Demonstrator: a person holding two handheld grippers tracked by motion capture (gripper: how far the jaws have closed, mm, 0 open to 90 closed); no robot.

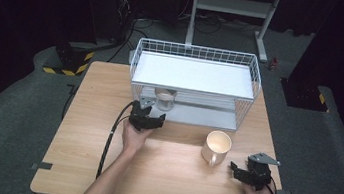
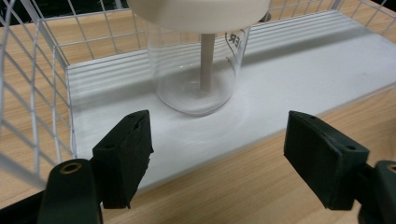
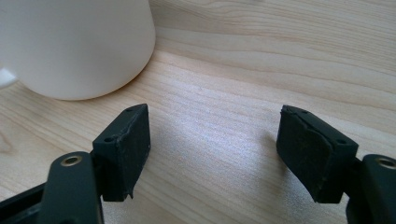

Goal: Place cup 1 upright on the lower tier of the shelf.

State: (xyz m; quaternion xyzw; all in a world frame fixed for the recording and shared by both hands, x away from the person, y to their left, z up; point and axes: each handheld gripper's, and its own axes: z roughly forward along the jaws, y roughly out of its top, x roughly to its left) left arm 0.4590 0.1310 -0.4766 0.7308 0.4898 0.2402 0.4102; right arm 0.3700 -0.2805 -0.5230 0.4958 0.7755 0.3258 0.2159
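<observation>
The left gripper (image 2: 217, 158) has its jaws apart with nothing between them, just before a glass beaker (image 2: 198, 70) that stands on the lower shelf of the wire rack (image 1: 254, 72). A rod, perhaps a stirrer, stands inside the beaker. The right gripper (image 3: 212, 154) rests open and empty beside the mug (image 1: 217, 147) on the table (image 1: 87, 116).

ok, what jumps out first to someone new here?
The white wire rack at the table's far edge, with a clear beaker on its lower shelf. The left gripper sits open just in front of it, nothing between the jaws. Nearer, a cream mug stands left of the open right gripper.
</observation>
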